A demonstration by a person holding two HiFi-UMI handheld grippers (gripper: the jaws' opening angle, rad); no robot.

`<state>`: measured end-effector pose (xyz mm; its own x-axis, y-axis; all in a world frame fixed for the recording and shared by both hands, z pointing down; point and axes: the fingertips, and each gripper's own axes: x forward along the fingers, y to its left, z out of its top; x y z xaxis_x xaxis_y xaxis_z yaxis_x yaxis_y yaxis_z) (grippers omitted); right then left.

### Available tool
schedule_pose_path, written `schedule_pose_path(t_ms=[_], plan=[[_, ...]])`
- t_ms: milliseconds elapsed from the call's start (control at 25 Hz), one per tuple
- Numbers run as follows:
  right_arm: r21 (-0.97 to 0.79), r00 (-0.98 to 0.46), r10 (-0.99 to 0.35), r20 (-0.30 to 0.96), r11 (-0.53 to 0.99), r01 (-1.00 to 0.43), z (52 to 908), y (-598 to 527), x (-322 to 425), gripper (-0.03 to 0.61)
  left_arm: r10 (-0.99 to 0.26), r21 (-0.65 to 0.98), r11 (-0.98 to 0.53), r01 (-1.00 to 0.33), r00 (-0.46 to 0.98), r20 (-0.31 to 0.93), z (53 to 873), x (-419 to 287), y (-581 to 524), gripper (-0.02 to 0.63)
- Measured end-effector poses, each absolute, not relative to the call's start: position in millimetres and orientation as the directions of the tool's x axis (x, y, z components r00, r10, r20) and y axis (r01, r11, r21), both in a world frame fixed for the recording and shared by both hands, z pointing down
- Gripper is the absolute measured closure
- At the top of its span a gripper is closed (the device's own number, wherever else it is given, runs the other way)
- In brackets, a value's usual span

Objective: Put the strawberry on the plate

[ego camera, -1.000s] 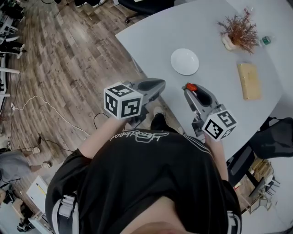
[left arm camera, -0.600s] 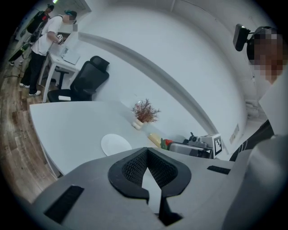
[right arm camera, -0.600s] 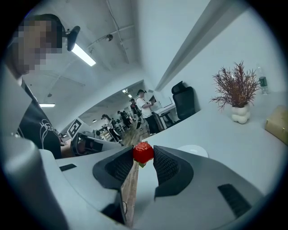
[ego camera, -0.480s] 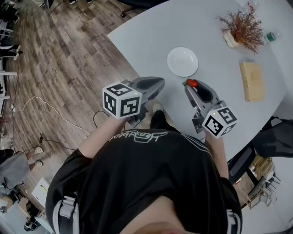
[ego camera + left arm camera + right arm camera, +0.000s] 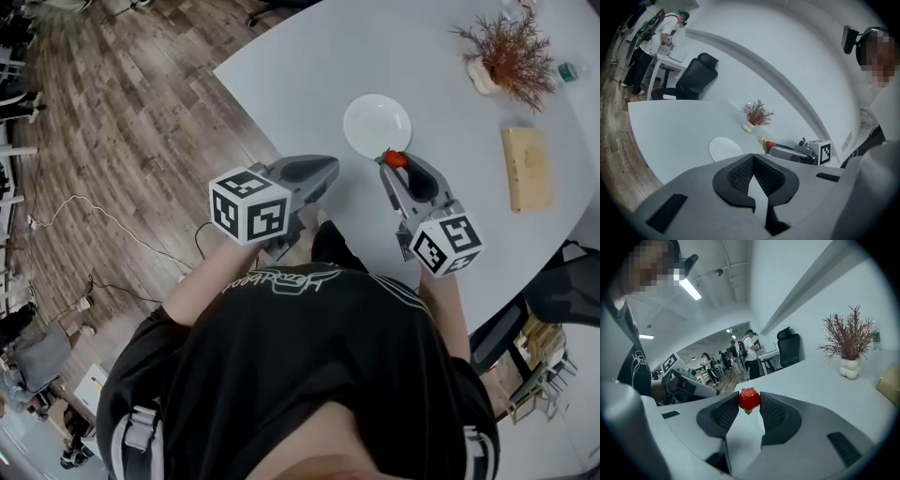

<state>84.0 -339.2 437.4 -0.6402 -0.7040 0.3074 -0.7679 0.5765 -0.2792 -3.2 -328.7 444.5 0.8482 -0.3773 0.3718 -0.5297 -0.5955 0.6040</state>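
Observation:
A small red strawberry [image 5: 749, 400] with a green stem sits pinched between the tips of my right gripper [image 5: 392, 159], which is shut on it. In the head view the strawberry [image 5: 395, 158] hangs at the near edge of the round white plate [image 5: 373, 120] on the grey table. The left gripper view shows the plate [image 5: 723, 148] ahead and the strawberry [image 5: 769, 145] at the right gripper's tip. My left gripper [image 5: 325, 169] hovers at the table's near edge, left of the right one, its jaws closed together with nothing between them.
A dried red plant in a white vase [image 5: 506, 56] stands at the table's far right. A tan wooden block [image 5: 527, 169] lies right of the plate. Wooden floor [image 5: 112, 141] lies left of the table [image 5: 309, 66]. A black office chair [image 5: 693, 77] stands beyond the table.
My right gripper has carried the strawberry forward, from short of the plate to its near edge. The left gripper has hardly moved.

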Motion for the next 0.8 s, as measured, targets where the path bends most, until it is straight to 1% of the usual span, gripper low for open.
schedule_pose_path(t_ms=[320,640,800], plan=[[-0.254,-0.606,-0.726,0.325,0.55,-0.795,456,-365,90,0.445,-0.355,0.624,-0.569,-0.535,0.845,0.4,467,0,-332,0.607],[-0.171,-0.537,-0.757,0.373,0.513,-0.841,490,-392,102,0.445,-0.342,0.612,-0.576,-0.542,0.84,0.422,477,4,-342,0.607],[-0.08,-0.492,-0.771,0.405,0.506,-0.859,504,-398,104,0.445,-0.327,0.602,-0.588,-0.541,0.839,0.435,483,7,-344,0.607]])
